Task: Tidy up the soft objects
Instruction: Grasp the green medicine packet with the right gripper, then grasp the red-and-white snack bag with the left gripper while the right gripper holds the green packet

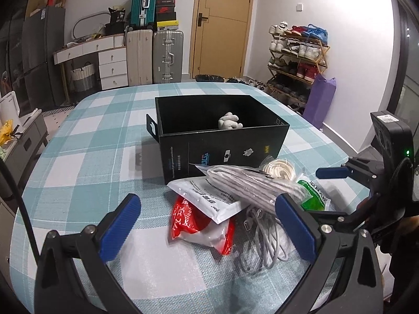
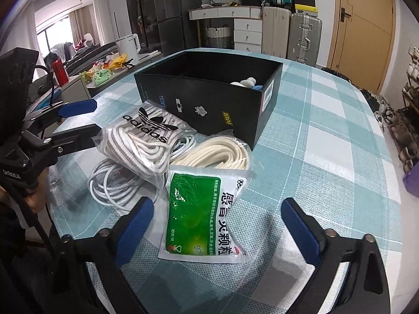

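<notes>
**Soft items piled in front of black box; both grippers open, holding nothing**

Surface: table under a teal-and-white checked cloth [image 1: 86,136]. An open black cardboard box [image 1: 222,144] stands near its middle. Inside, toward one end, lies a small white soft item [image 1: 229,121]; the right wrist view also shows a bit of blue beside it, too small to identify.

Pile, on the cloth just in front of the box:
- Clear Adidas-printed bag of white-and-grey laces [image 2: 142,141], lying on top of the heap and tilted.
- Coil of cream cord [image 2: 217,154], close against the box's front wall; contact cannot be confirmed.
- Green-and-white sachet with Chinese print [image 2: 201,217], flat on the cloth, its top edge by the cream coil.
- Loose bundle of white cable [image 2: 112,185], partly under the lace bag.
- White printed pouch [image 1: 209,198], under the lace bag and over a red-and-white packet [image 1: 199,227]; both seen only in the left wrist view.

Left gripper [image 1: 209,225]: jaws spread wide, nothing between the pads; the red packet and cable lie on the cloth beyond and between the finger lines, not touched.

Right gripper [image 2: 218,231]: jaws wide, straddling the lower part of the green sachet. The pads stand clear of its edges on both sides; no grip.

Each gripper shows at the edge of the other's view, flanking the pile.
</notes>
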Available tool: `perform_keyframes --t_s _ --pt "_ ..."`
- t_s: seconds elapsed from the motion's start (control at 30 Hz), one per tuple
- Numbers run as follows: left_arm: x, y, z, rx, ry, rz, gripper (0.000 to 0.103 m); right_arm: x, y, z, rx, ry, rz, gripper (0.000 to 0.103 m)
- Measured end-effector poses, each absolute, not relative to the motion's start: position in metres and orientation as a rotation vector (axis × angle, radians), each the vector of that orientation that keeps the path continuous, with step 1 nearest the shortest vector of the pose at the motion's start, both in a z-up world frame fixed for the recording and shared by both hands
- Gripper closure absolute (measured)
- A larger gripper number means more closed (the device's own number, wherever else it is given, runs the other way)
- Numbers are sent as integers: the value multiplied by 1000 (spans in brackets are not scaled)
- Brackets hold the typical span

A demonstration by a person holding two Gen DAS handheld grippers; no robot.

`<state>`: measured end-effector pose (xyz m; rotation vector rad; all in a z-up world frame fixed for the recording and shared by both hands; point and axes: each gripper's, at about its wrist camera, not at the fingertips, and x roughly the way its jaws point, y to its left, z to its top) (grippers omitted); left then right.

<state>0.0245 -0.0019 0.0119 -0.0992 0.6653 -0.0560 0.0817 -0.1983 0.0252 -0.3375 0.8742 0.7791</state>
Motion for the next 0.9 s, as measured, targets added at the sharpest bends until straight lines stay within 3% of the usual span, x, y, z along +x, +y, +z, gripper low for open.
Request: perform_keyframes --t_s 0.07,0.3,0.47,0.57,0.9 --pt "26 -2 12 -102 669 -57 0 81 -198 23 -343 883 783 19" --pt "28 -1 13 -95 669 -46 0 78 -194 19 -352 902 811 27" --pt "28 -2 14 -98 666 -47 0 77 -194 20 -370 905 816 48" --pt "29 -2 13 -93 669 -37 0 75 -197 21 -377 898 817 54" --pt "24 6 15 -104 662 -10 0 74 -210 35 -382 847 815 57"
